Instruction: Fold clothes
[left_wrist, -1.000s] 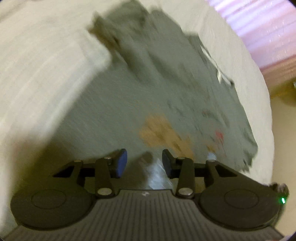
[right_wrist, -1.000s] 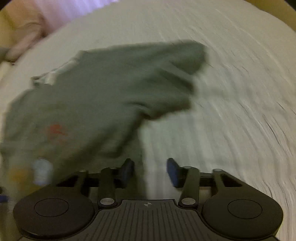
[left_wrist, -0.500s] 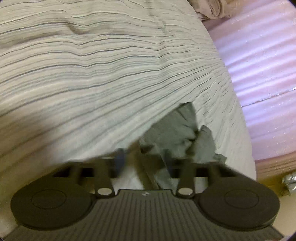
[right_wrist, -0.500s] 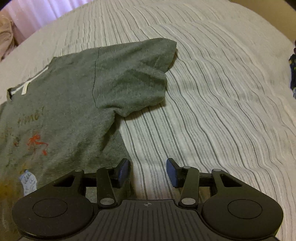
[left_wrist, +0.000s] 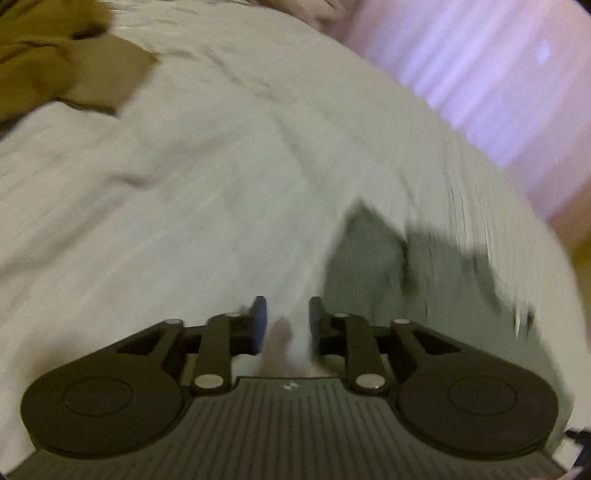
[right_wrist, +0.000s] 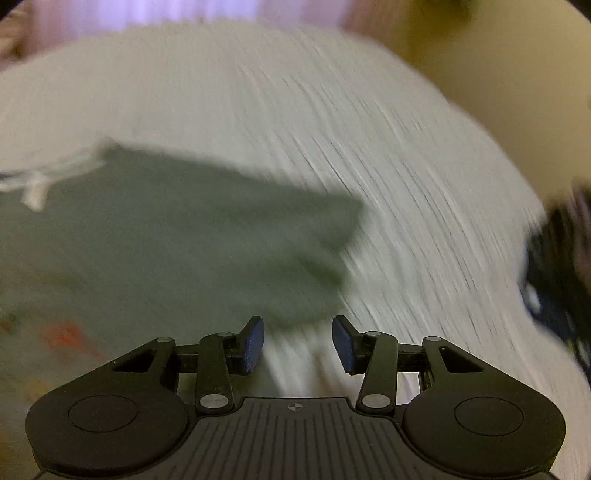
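A grey T-shirt (right_wrist: 166, 236) with a red print lies flat on the striped white bedsheet (right_wrist: 369, 129); its sleeve points right. In the left wrist view only a grey edge of the T-shirt (left_wrist: 373, 266) shows, just right of my left gripper (left_wrist: 286, 319). That gripper's jaws are opening, with only bare sheet between them. My right gripper (right_wrist: 298, 341) stands open above the sheet, just below the sleeve's edge, with nothing between its fingers. Both views are blurred.
A brown garment (left_wrist: 55, 70) lies at the far left of the bed. A dark item (right_wrist: 557, 273) sits at the bed's right edge. Pink curtains (left_wrist: 480, 74) hang beyond the bed.
My left gripper has swung off the shirt over bare sheet; its jaws closed, then parted again. The right gripper has risen and turned, and the sleeve now sits nearer its fingers.
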